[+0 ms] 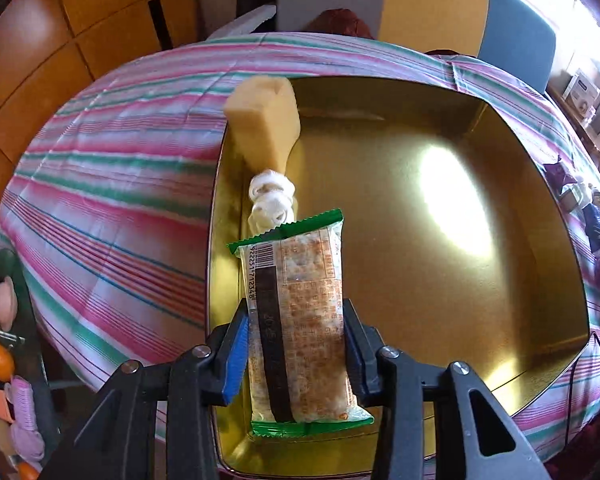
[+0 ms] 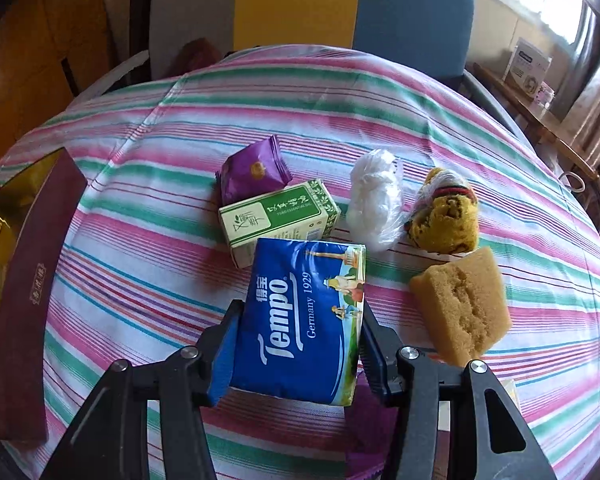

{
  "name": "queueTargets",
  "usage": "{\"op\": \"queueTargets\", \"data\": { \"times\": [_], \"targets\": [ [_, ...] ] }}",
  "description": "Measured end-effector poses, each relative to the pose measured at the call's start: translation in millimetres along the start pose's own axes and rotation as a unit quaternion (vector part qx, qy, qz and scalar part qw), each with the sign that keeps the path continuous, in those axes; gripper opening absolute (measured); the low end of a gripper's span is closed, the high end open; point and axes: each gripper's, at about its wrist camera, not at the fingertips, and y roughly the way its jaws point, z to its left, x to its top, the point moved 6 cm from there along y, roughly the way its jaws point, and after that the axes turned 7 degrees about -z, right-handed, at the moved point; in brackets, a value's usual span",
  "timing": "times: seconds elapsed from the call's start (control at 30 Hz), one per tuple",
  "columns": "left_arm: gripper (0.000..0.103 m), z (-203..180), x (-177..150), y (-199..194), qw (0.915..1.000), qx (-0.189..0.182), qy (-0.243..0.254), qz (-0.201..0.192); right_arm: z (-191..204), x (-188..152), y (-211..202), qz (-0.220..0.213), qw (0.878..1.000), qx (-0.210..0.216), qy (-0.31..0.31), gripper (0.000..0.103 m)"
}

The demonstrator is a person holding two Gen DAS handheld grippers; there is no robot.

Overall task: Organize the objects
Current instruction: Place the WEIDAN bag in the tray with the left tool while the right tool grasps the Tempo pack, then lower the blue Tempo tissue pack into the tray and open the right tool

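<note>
L tongs [image 1: 296, 344] clamped on cracker pkt [image 1: 300, 320], held over gold tray [image 1: 500, 184] near its left wall. R tongs [image 2: 298, 344] gripping Tempo tissue pack [image 2: 304, 320] above striped tabletop [image 2: 140, 240].

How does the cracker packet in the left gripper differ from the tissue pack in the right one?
The cracker packet is clear with green ends and narrow; the tissue pack is opaque blue and wider. The cracker packet is over the gold tray, the tissue pack over the striped tablecloth. Both sit between gripper fingers.
</note>
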Motion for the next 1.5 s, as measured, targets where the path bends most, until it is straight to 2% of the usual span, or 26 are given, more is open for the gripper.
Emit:
{"op": "queueTargets", "data": {
  "times": [0.07, 0.23, 0.4, 0.57, 0.73, 0.9, 1.03, 1.13, 1.23, 1.33, 1.5],
  "targets": [
    [0.043, -2.8, 1.1, 1.3, 0.9999, 0.006, 0.006, -0.007, -0.2, 1.6, -8.1, -0.008, 1.000, 0.001, 0.007, 0.054],
    [0.046, 7.6, 2.0, -2.9, 0.9993, -0.023, -0.016, -0.023, 10.6, 4.2, -39.7, -0.024, 1.000, 0.003, 0.011, 0.054],
    [0.046, 20.1, 5.7, -28.0, 0.9971, -0.038, -0.032, -0.058, 50.0, 21.6, -79.8, -0.056, 0.998, 0.036, 0.001, 0.054],
    [0.046, 35.8, 4.9, -44.8, 0.9939, -0.037, -0.053, -0.090, 130.8, 34.5, -110.2, -0.067, 0.990, 0.119, -0.025, 0.054],
    [0.046, 54.1, 3.8, -51.0, 0.9908, -0.038, -0.076, -0.106, 236.9, 30.0, -102.4, -0.021, 0.976, 0.208, -0.063, 0.054],
    [0.046, 71.2, -1.6, -46.3, 0.9891, -0.038, -0.097, -0.104, 323.8, 14.4, -68.1, 0.032, 0.968, 0.233, -0.084, 0.054],
    [0.046, 82.1, -5.5, -45.0, 0.9879, -0.032, -0.108, -0.107, 367.5, 8.9, -44.7, 0.053, 0.968, 0.229, -0.089, 0.054],
    [0.046, 87.5, -8.4, -42.1, 0.9872, -0.032, -0.117, -0.104, 384.7, 8.6, -29.6, 0.067, 0.969, 0.222, -0.082, 0.057],
    [0.046, 89.6, -9.3, -40.0, 0.9870, -0.034, -0.120, -0.101, 390.3, 9.9, -19.8, 0.080, 0.964, 0.250, -0.050, 0.059],
    [0.046, 90.0, -9.7, -38.8, 0.9869, -0.036, -0.121, -0.100, 388.4, 13.9, -22.0, 0.086, 0.953, 0.292, -0.006, 0.061],
    [0.046, 84.7, -9.0, -41.9, 0.9872, -0.038, -0.115, -0.104, 367.6, 14.9, -35.5, 0.071, 0.954, 0.291, 0.009, 0.061]
  ]
}}
